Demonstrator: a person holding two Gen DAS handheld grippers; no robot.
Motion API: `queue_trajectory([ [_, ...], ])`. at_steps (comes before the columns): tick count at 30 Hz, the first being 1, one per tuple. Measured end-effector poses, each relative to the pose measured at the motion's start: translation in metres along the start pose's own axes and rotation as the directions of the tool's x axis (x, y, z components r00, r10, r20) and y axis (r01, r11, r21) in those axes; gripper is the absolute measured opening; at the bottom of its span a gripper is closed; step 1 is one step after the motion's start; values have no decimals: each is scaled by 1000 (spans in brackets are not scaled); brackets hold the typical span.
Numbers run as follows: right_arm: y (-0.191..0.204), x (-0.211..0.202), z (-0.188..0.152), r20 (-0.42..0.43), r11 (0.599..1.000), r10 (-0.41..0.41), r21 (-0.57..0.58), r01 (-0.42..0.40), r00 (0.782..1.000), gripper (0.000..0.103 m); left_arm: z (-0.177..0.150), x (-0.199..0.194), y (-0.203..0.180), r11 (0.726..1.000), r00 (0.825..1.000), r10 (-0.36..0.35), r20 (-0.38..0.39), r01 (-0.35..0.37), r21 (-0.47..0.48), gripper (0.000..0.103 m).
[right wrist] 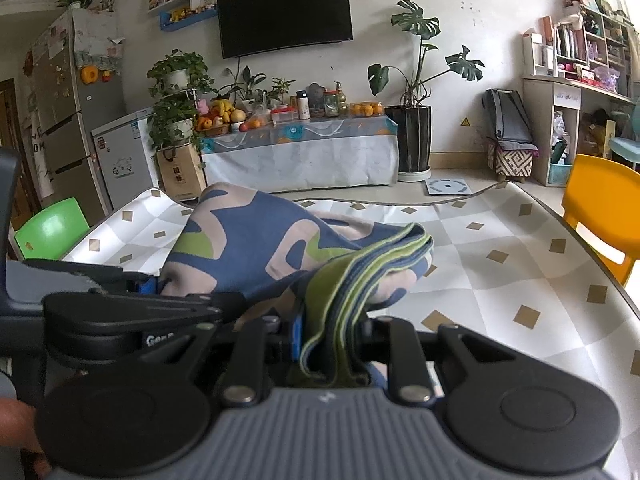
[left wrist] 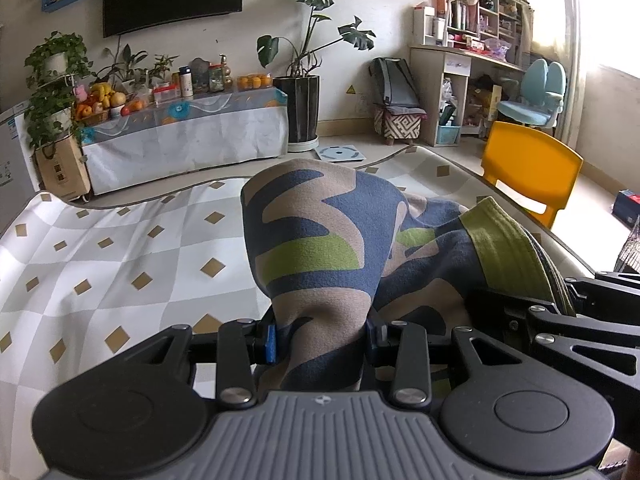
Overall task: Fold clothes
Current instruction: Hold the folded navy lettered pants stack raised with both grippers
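Garment (left wrist: pixel 320 240) is sitting bunched up on the counter (left wrist: pixel 100 248), which is wearing a grey-and-white checked cover with little gold diamonds, and both grippers are hanging onto the near side of it. The left gripper (left wrist: pixel 320 340) is clamping its fingers on a thick fold of the patterned cloth, and the right gripper (right wrist: pixel 332 340) is pinching a stack of green-and-blue striped edge, maybe a waistband or cuff, hard to say.

Around it: a yellow plastic chair (left wrist: pixel 532 176) is standing right against the far right edge of the counter, and a green chair (right wrist: pixel 52 232) is poking up at the left edge in the right wrist view. Nothing else is lying on the cover besides the cloth. Further back, a low cabinet (right wrist: pixel 304 152) is carrying fruit and jars, with a wall TV (right wrist: pixel 284 12) above it, a big potted monstera (right wrist: pixel 416 80) beside it and a fridge (right wrist: pixel 76 120) off to the left.

The cloth itself is looking soft and knit-like, with blue, beige and lime-green blobby shapes. It's humping up high between the two grippers, so it's blocking a good part of the counter behind it.

Hard to tell what kind of clothing it is, since it's all crumpled. The gripper bodies are covering the near edge of the counter, and the fingertips themselves are mostly buried in fabric.
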State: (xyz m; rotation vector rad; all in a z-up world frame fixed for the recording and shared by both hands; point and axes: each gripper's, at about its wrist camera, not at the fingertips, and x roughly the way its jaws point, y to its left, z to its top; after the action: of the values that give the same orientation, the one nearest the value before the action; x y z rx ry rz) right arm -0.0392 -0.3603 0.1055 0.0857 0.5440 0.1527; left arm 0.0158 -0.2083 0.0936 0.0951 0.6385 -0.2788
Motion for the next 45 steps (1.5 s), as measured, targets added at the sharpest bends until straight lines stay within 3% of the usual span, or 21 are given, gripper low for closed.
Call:
queue_trajectory([
  [13,-45,2,9,-53,999,-35,-3,35,998,20,12,23,-41,998,998,-54,-21,55,29,36],
  [45,-180,54,-43,-142,959,-157,215,185,977,20,12,139,-146,978,979,-144,-142,163,133,36],
])
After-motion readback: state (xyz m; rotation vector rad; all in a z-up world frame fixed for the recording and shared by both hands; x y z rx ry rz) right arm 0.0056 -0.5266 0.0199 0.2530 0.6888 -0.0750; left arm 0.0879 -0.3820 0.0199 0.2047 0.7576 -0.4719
